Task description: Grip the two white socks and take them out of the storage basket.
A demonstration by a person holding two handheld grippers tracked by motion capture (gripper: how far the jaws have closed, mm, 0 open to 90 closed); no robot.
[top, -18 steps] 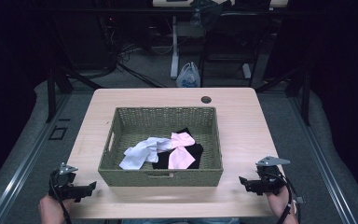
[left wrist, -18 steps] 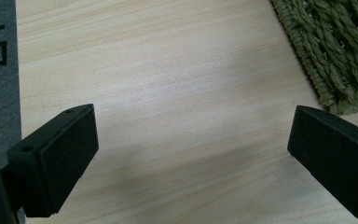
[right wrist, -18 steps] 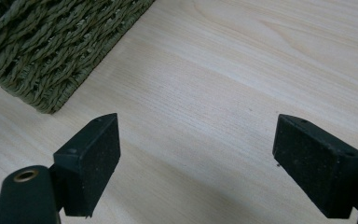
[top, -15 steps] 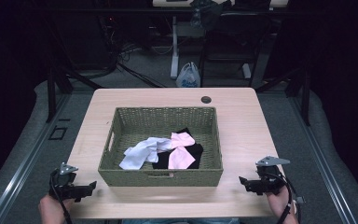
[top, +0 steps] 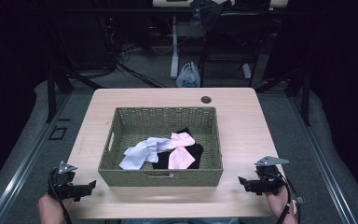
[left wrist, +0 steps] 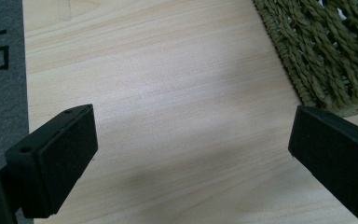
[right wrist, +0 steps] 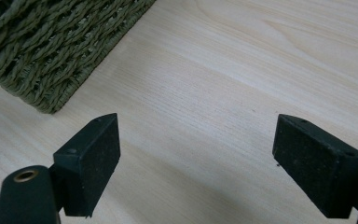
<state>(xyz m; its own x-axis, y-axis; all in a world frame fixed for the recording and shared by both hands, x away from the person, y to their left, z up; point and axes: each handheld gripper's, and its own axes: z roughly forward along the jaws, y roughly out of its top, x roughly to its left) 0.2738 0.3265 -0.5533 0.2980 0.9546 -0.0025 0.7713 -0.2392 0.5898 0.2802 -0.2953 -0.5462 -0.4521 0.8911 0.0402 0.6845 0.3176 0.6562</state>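
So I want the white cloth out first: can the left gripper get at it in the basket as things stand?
Probably yes. The left gripper is open and empty by the wicker basket's near left corner. The white cloth lies uncovered in the open-topped basket; only the near wall stands between, so it must go over that.

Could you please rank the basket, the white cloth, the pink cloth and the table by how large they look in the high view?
1. table
2. basket
3. white cloth and pink cloth: they look about alike, so I would not rank them.

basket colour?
Olive green woven basket; the weave shows best in the right gripper view.
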